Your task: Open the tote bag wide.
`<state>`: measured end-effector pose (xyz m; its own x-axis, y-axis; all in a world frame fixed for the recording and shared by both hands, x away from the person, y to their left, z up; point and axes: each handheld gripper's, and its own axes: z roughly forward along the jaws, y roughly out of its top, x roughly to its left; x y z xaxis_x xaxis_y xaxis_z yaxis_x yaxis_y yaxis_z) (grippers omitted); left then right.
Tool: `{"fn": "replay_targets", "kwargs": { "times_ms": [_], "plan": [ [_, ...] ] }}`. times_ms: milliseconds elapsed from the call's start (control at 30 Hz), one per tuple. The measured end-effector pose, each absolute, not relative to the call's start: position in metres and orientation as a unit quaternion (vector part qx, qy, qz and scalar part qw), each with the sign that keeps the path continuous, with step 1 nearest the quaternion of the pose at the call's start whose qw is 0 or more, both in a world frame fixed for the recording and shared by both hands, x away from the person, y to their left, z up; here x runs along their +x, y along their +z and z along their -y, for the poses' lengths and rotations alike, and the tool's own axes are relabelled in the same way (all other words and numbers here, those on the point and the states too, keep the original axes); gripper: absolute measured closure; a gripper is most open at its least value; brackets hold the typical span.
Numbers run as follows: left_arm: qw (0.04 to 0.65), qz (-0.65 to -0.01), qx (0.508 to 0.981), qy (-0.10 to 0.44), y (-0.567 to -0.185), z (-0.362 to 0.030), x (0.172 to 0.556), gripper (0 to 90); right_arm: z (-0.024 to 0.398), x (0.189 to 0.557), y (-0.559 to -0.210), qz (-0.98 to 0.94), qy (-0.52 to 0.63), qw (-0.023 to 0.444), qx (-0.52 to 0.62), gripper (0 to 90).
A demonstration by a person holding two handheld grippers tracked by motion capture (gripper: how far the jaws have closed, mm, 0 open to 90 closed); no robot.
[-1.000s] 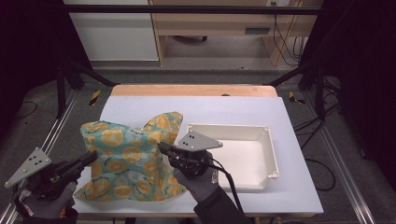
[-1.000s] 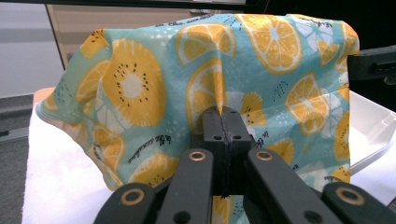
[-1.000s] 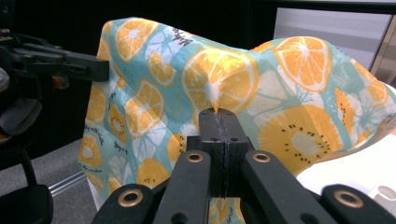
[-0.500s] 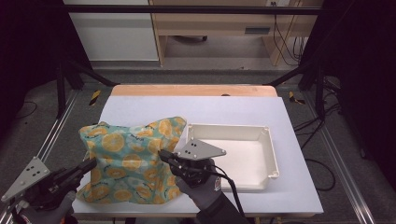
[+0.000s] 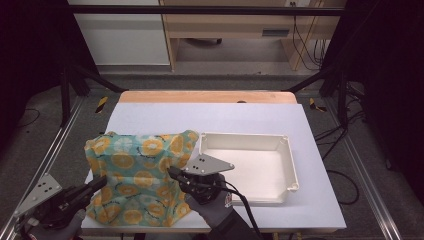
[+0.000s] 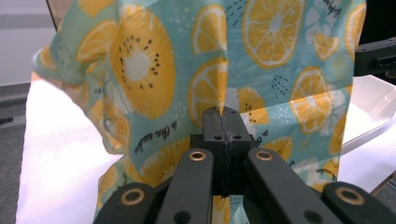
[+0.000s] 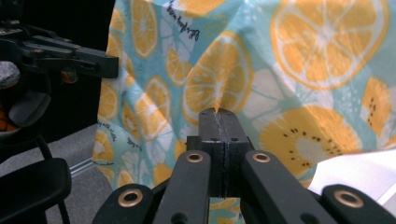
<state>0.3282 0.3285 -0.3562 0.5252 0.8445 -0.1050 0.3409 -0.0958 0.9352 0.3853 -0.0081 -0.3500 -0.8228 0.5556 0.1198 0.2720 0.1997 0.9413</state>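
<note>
A teal cloth (image 5: 137, 175) printed with orange and lemon slices lies at the front left of the white table, its near part lifted off the surface. My left gripper (image 5: 102, 182) is shut on the cloth's near left edge; in the left gripper view the cloth (image 6: 196, 70) hangs from my pinched jaws, left gripper (image 6: 222, 112). My right gripper (image 5: 172, 173) is shut on the near right edge; in the right gripper view the fabric (image 7: 280, 79) rises from my closed jaws, right gripper (image 7: 218, 113). The cloth is stretched between the two.
A white rectangular tray (image 5: 290, 165) stands right of the cloth, its left wall close to my right gripper. The white table top (image 5: 225, 117) stretches behind, with a wooden strip (image 5: 205, 96) at the far edge. The other gripper (image 7: 70, 56) is at upper left in the right gripper view.
Both grippers have drawn back toward the near table edge with the cloth, pulling it flatter and more spread out. The jaws stayed shut.
</note>
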Motion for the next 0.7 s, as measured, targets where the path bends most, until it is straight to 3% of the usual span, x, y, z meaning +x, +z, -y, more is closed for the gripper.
{"fn": "replay_targets", "kwargs": {
  "times_ms": [500, 700],
  "plan": [
    [0.511, -0.436, 0.704, 0.23, -0.37, -0.329, 0.333, 90.0, 0.004, 0.389, -0.368, -0.774, 0.554, 0.121, 0.281, 90.0],
    [0.51, -0.437, 0.704, 0.229, -0.372, -0.329, 0.333, 90.0, 0.014, 0.385, -0.357, -0.76, 0.578, 0.12, 0.271, 76.6]
  ]
}}
